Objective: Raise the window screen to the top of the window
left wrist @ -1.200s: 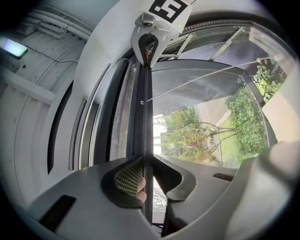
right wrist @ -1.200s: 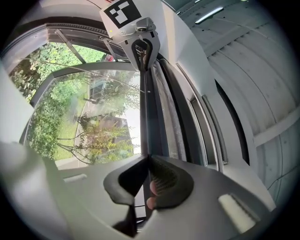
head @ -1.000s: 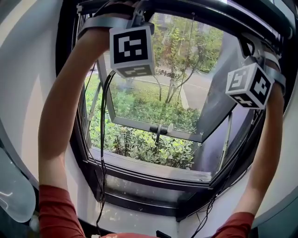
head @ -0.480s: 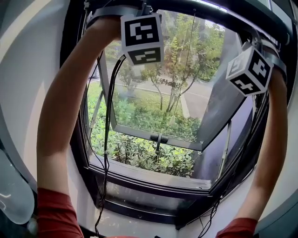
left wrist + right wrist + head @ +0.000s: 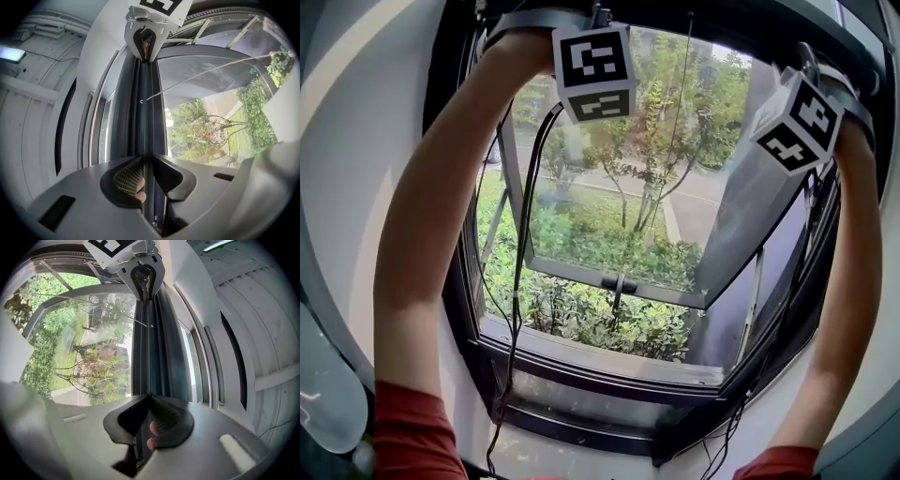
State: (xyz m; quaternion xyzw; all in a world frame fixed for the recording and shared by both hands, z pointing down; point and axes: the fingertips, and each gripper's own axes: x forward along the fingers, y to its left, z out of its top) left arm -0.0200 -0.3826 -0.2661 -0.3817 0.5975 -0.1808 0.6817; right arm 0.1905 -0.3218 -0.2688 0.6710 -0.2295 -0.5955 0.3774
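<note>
Win. frame (image 5: pixel 600 377) w/ screen bar (image 5: pixel 147 131), prob.

- Slim dark metal screen bar (image 5: pixel 146 93): lies across the top of the dark metal window frame (image 5: pixel 581 375), and is held at two places.
- Left gripper with grey plastic fingers (image 5: pixel 146 161): on the bar's left part, one finger on either side of it.
- Right gripper of the same build (image 5: pixel 149 401): on the bar's right part, well apart from the left gripper.
- Glazed metal casement sash (image 5: pixel 572 270): behind the frame and below the bar, tilted outward.
- Green leafy shrubs (image 5: pixel 581 314): outside, beyond and beneath the sash.
- Thin black cables (image 5: pixel 517 281): hang from the left gripper, in front of the frame's left side.
</note>
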